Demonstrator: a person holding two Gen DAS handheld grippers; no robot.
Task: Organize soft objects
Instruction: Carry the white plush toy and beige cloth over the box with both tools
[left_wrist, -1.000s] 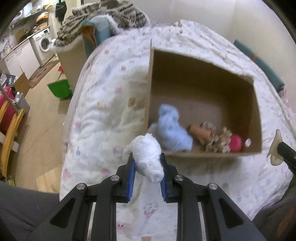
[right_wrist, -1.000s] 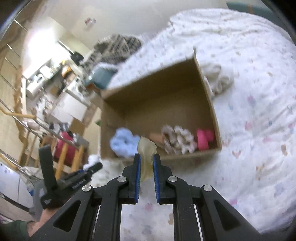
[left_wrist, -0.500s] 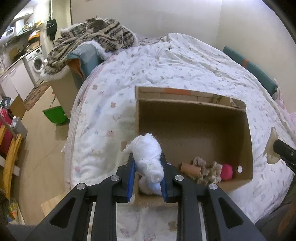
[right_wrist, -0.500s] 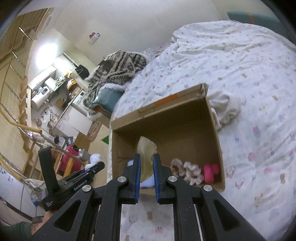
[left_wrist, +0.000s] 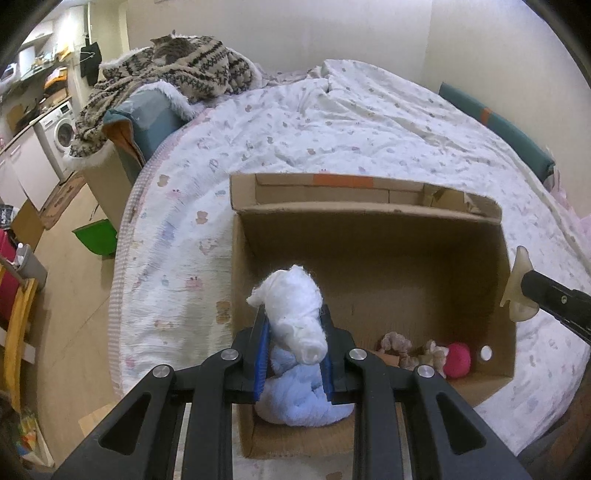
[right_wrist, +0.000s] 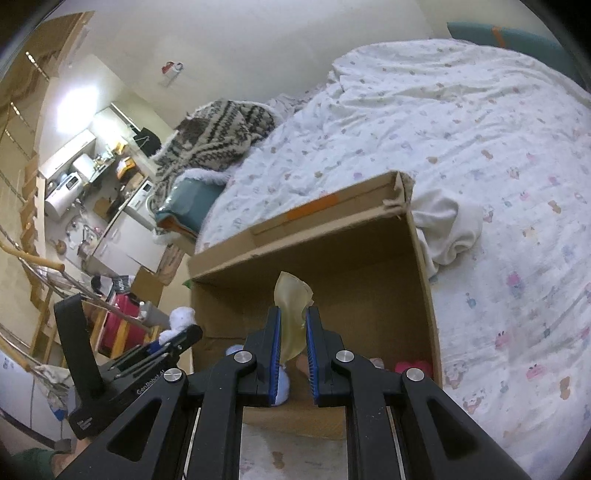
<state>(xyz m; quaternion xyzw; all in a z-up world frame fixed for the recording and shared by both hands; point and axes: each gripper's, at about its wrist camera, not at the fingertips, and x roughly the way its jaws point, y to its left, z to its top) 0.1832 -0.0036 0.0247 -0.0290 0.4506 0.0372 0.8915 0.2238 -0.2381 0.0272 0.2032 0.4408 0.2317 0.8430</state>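
- Left wrist view: the left gripper (left_wrist: 293, 354) is clamped on a white fluffy roll (left_wrist: 293, 308), which sticks up and forward between its blue pads (left_wrist: 260, 360).
- A second ago this gripper hung short of the cardboard box (left_wrist: 369, 225), over the quilt; now it sits over the box's near-left corner, and the box fills the view ahead.
- Directly below the pads lies a pale blue plush bundle (left_wrist: 295, 397) on the box floor.
- To the gripper's right along the near wall sit a beige ruffled piece (left_wrist: 399, 345) and a pink ball (left_wrist: 458, 360), close together.
- The rest of the box floor ahead is bare cardboard.
- Far right, the right gripper's dark tip shows at the box's right edge, holding a translucent yellowish piece (left_wrist: 519, 290).
- Right wrist view: the right gripper (right_wrist: 293, 347) is closed on that yellowish piece (right_wrist: 291, 308), which rises above its pads.
- It too has come forward since a second ago, from before the near wall to over the box's near edge.
- Beyond its right side, outside the box wall, a cream cloth (right_wrist: 448, 230) lies crumpled on the patterned quilt (right_wrist: 480, 129).
- To its left, the other gripper's body appears with the white roll at its tip.
- Farther left, past the bed, a knitted blanket (right_wrist: 218, 136) is heaped on a box.
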